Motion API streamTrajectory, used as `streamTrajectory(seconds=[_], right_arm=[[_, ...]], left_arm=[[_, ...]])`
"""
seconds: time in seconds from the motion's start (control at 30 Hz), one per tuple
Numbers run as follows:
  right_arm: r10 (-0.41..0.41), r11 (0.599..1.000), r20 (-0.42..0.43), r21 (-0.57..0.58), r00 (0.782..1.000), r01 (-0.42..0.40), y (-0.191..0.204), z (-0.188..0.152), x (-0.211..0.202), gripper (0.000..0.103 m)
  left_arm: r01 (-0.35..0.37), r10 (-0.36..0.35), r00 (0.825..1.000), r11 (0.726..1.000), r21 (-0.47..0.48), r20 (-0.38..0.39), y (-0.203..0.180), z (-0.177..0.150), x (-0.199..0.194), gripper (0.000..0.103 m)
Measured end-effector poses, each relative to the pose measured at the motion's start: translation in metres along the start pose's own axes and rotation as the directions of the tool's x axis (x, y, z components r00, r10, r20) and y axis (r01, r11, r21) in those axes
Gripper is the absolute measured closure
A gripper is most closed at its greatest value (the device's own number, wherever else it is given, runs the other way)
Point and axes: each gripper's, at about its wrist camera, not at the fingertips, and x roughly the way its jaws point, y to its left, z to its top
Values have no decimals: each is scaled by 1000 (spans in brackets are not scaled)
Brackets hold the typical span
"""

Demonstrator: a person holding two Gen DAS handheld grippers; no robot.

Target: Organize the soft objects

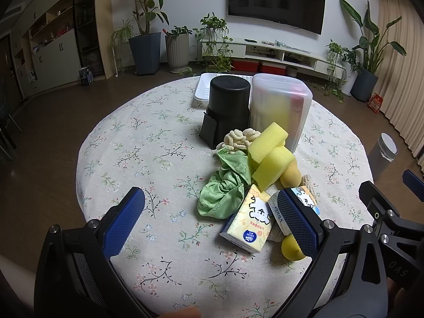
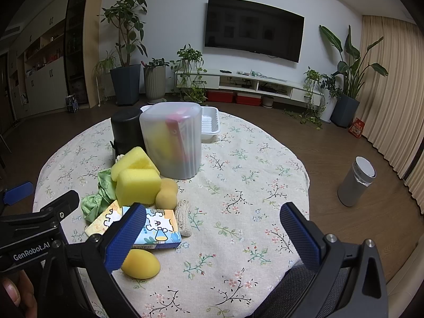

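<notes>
Both grippers, left gripper (image 1: 212, 222) and right gripper (image 2: 212, 234), gape wide and empty; the soft pile's yellow sponges (image 1: 270, 156) lie far-right of the left, far-left of the right.

Wall TV (image 2: 254, 27) upper centre; potted plants (image 2: 127, 53) left and right of white console (image 2: 251, 82); grey bin (image 2: 356, 182) on floor, right; curtain (image 2: 389, 79) far right.
</notes>
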Motion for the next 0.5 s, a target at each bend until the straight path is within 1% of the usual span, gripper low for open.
streamTrajectory(seconds=[0.5], right_arm=[[2,1000,1,1,1000,-2,0,0,0,0]], left_arm=[[-1,1,1000,1000,-2,0,2,-2,1,2]])
